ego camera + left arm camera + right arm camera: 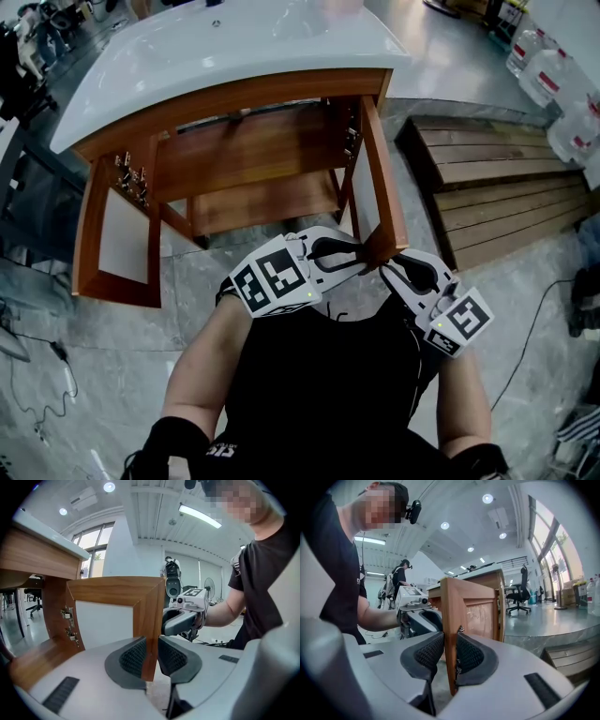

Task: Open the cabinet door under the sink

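Observation:
The wooden cabinet under the white sink top (pixel 216 56) has both doors swung out. The right door (pixel 380 178) stands edge-on toward me, with both grippers at its free corner. My left gripper (pixel 361 255) comes from the left; in its own view its pads (pixel 133 657) press on the door's wooden edge (pixel 149 620). My right gripper (pixel 386 267) comes from the right; its jaws (pixel 450 653) straddle the same edge (pixel 450 620) loosely, not clamped. Each gripper shows in the other's view: the right gripper (pixel 185 616), the left gripper (pixel 417 613).
The left door (pixel 117 234) hangs open at the left with hinges on its inner frame. A shelf (pixel 262 202) shows inside the cabinet. Wooden planking (pixel 497 178) lies right of the cabinet, water bottles (pixel 553 75) behind it, a cable (pixel 534 328) on the floor.

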Available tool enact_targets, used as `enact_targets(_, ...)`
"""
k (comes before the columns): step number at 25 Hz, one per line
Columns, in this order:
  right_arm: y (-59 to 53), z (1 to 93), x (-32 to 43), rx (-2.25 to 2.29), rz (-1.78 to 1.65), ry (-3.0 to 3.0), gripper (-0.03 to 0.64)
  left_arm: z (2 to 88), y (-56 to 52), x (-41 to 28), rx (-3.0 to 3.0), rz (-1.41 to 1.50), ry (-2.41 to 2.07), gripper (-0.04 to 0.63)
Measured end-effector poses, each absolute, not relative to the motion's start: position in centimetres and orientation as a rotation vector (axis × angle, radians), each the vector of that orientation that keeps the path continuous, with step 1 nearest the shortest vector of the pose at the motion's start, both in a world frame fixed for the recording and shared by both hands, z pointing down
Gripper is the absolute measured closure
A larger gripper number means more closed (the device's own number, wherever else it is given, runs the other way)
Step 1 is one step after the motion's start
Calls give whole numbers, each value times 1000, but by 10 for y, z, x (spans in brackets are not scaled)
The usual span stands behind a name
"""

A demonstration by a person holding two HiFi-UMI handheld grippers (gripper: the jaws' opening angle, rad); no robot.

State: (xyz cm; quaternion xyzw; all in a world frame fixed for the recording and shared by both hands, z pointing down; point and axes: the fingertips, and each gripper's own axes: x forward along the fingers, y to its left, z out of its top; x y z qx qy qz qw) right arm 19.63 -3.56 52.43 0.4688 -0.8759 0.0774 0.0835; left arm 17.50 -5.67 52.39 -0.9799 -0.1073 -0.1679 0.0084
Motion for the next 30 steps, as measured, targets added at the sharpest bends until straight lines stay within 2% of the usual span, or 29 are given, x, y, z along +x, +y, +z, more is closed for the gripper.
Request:
enact_targets(5,-30,521,230,1495,272,-2615,505,530,-61,186,-3080,-539,-288,506)
enact_targets(16,-24,522,254,1576,230,-2599,518,550,-104,192,-3136,-610,76,512)
enact_targets(22,-29,521,284,1747,281,-2565,552,555,-136,191,-3155,-636,375,529)
enact_targets(28,-36,544,280,1826,322,-2515,604,564,-143,191,-3161,-603,589,543)
enact_targets(30,-39,551,280,1849,338,-2502,603,566,-142,190,-3154,-588,624,548)
